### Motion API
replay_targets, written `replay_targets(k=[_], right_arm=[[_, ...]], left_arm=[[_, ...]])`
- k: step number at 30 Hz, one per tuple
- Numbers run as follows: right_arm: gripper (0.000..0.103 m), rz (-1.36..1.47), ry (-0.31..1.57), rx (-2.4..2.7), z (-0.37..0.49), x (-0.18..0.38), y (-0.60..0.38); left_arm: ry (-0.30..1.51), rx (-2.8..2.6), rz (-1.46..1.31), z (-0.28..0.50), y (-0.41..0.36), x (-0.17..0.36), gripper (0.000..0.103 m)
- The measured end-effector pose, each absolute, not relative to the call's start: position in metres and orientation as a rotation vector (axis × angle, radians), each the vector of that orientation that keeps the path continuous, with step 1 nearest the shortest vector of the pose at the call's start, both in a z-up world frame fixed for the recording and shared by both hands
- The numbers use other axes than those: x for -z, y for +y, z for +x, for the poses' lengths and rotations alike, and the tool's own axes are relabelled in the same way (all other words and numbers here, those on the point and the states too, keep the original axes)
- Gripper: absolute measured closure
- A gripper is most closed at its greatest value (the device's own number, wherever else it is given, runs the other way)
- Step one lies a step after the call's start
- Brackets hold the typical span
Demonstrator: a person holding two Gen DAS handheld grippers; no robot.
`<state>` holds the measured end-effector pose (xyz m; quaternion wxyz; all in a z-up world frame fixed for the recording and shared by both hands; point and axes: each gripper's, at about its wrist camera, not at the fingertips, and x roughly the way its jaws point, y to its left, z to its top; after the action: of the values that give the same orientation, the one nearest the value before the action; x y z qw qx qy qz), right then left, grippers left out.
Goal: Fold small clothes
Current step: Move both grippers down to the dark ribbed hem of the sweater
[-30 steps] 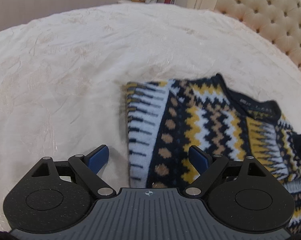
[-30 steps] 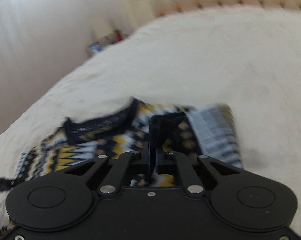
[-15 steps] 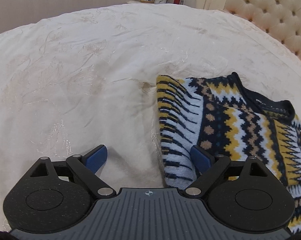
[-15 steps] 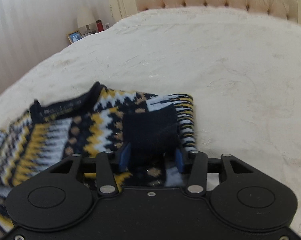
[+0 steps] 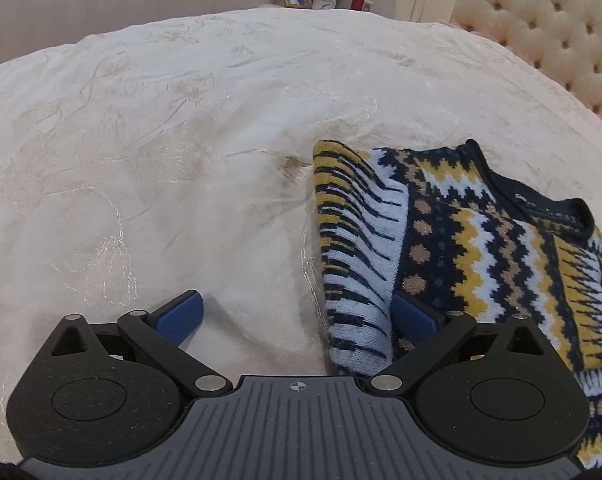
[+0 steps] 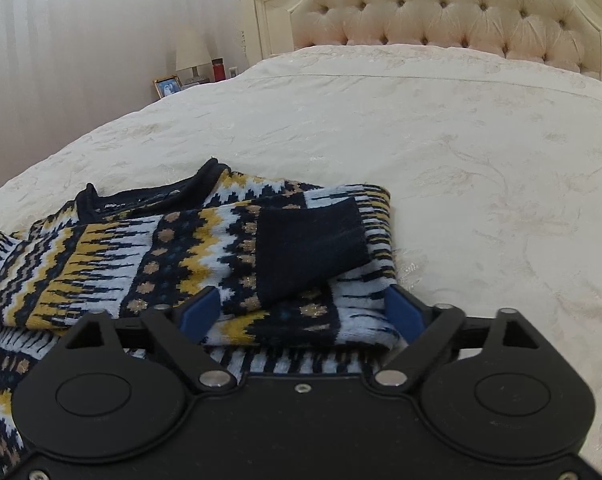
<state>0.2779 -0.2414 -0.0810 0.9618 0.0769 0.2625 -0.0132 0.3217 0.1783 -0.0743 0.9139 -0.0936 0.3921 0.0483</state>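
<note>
A patterned knit sweater [image 5: 481, 240] in navy, yellow and white lies on the cream bedspread [image 5: 161, 160], its sleeves folded in over the body. My left gripper [image 5: 297, 312] is open and low at the sweater's left folded edge; its right finger sits against the striped sleeve. In the right wrist view the sweater [image 6: 141, 256] lies with its navy cuff [image 6: 309, 248] resting on top. My right gripper [image 6: 305, 312] is open just behind the cuff, holding nothing.
A tufted headboard [image 6: 441, 12] stands at the bed's far end. A nightstand with a lamp [image 6: 192, 52], a photo frame [image 6: 167, 86] and a red jar [image 6: 218, 69] is beside the bed. Bare bedspread [image 6: 481, 160] lies right of the sweater.
My right gripper opened and let go of the navy cuff, which now lies flat on the sweater. My left gripper shifted left, so the sweater sits further right in its view.
</note>
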Motion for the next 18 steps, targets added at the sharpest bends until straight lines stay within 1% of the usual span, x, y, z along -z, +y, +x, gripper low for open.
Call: replay_targets(k=[6,8,11,12,13,14,18], right_arm=[[0.008,0.181,0.534,0.026,0.279,0.079,-0.244],[0.005,0.194,0.536,0.026,0.278,0.078,-0.246],[0.005,0.252,0.536,0.027,0.272,0.073,-0.252],[0.005,0.267,0.53,0.026,0.269,0.069,-0.254],[0.005,0.27,0.517,0.025,0.265,0.063,-0.255],[0.005,0.267,0.502,0.024,0.261,0.057,-0.255],[0.004,0.264,0.433,-0.004,0.239,0.025,-0.253]], left_arm=[[0.812,-0.085,-0.221,0.319,0.181,0.074,0.001],[0.817,-0.079,-0.228,0.318,0.181,0.073,0.001],[0.828,-0.076,-0.26,0.313,0.181,0.067,0.003],[0.832,-0.075,-0.271,0.311,0.18,0.064,0.006],[0.831,-0.073,-0.28,0.308,0.18,0.06,0.016],[0.828,-0.073,-0.288,0.304,0.179,0.056,0.019],[0.772,-0.077,-0.305,0.279,0.174,0.029,0.021]])
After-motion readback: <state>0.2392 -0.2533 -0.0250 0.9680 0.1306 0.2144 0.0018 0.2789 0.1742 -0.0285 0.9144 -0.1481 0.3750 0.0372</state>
